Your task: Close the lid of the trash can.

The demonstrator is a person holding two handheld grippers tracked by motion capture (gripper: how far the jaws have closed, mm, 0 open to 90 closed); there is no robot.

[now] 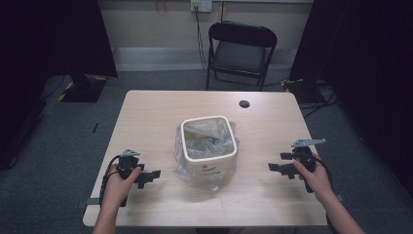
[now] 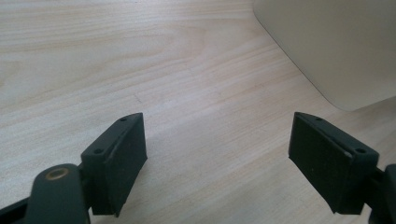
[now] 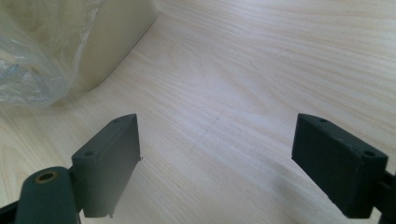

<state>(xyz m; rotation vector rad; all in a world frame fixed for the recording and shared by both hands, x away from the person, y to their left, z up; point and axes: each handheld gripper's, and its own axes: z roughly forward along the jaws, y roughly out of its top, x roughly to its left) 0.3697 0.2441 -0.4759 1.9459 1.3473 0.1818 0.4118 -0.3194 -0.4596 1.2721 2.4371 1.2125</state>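
A cream square bin (image 1: 209,146) lined with a clear plastic bag (image 1: 207,134) stands at the middle of the light wood table (image 1: 146,117). The bag hangs over the bin's rim and down its sides. My left gripper (image 1: 151,176) rests near the front left, open, with bare table between its jaws (image 2: 217,158); the bin's wall (image 2: 336,46) shows at upper right of its view. My right gripper (image 1: 275,168) is at the front right, open, nothing between its jaws (image 3: 217,163); the bin (image 3: 116,37) and bag (image 3: 32,65) lie at upper left there.
A small black disc (image 1: 244,104) lies near the table's far edge. A black folding chair (image 1: 241,51) stands beyond the table. Cables run along the floor by the wall. Dark curtains hang at both sides.
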